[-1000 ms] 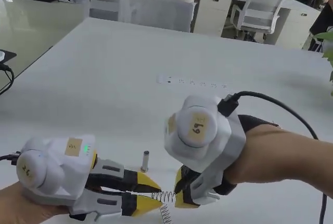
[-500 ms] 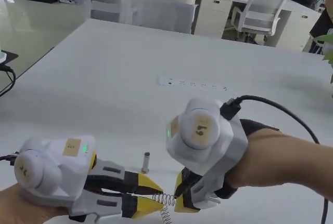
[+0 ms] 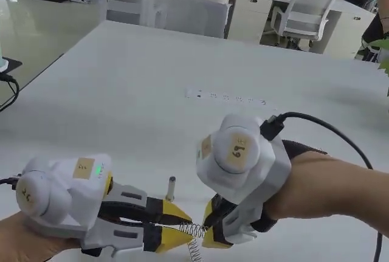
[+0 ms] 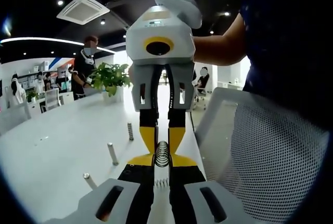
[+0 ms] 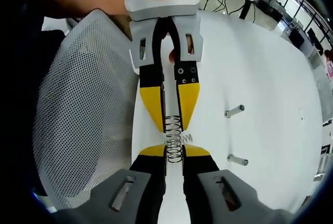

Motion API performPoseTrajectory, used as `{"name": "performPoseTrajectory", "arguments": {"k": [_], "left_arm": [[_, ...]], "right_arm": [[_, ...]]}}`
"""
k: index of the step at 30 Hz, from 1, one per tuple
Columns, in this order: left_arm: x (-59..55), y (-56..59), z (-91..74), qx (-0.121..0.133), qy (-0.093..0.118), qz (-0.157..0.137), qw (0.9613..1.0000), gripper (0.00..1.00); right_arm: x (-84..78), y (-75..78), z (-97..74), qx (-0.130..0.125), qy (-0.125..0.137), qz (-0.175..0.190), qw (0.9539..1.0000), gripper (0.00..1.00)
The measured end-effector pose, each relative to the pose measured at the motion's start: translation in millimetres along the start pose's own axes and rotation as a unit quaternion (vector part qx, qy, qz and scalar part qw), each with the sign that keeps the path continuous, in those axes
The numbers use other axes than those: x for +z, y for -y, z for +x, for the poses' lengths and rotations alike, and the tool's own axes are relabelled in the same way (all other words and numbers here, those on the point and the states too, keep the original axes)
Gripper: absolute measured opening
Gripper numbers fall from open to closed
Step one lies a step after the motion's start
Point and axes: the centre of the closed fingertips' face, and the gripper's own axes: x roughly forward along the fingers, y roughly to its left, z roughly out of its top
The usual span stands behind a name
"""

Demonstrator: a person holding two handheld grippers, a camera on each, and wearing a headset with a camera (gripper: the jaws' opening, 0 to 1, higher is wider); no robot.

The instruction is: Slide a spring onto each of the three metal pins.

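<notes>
The left tongs [image 3: 185, 230] and the right tongs [image 3: 208, 228] meet tip to tip low over the near edge of the white bench [image 3: 152, 86], with 1 spring [image 3: 196, 230] stretched between them. Each pair is drawn narrow, its yellow fingertips pressed on an end of that spring, so the coil hangs in the air and bridges the small gap from one pair to the other. In the right gripper view the spring runs straight up from that gripper's own jaws into the jaws of the left tongs opposite.

A second spring [image 3: 193, 251] lies on the bench just below the held one, loose and touching neither pair.

In the left gripper view 3 pins show on the bench to the left of the tongs – a near pin [image 4: 88, 181], a middle pin [image 4: 112, 153] and a far pin [image 4: 130, 130] – well spaced and apart from both tongs. The near and middle pins look bare; the far one is too small to tell. A mesh chair back [image 5: 78, 104] sits beside the bench edge.
</notes>
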Motion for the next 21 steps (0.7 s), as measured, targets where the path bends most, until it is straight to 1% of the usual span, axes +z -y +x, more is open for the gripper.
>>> {"name": "performPoseTrajectory", "arguments": {"k": [6,10,17,21], "left_arm": [[5.2,-1.3,-1.9,0.0,0.011,-0.001,0.9999,0.02],[3.3,-2.4,-2.4,0.001,0.01,-0.003,0.9999,0.02],[4.3,-5.1,-3.0,0.0,0.014,-0.006,0.9999,0.02],[3.3,-6.3,-3.6,0.002,0.011,-0.006,0.9999,0.02]], "right_arm": [[-2.0,-0.7,3.4,0.005,0.002,0.002,1.0,0.09],[-2.0,-0.2,3.3,0.003,0.004,0.006,1.0,0.09],[-0.2,1.1,-3.9,0.001,0.005,0.009,0.9999,0.08],[1.9,3.0,-8.5,0.001,0.01,0.013,0.9999,0.08]]}}
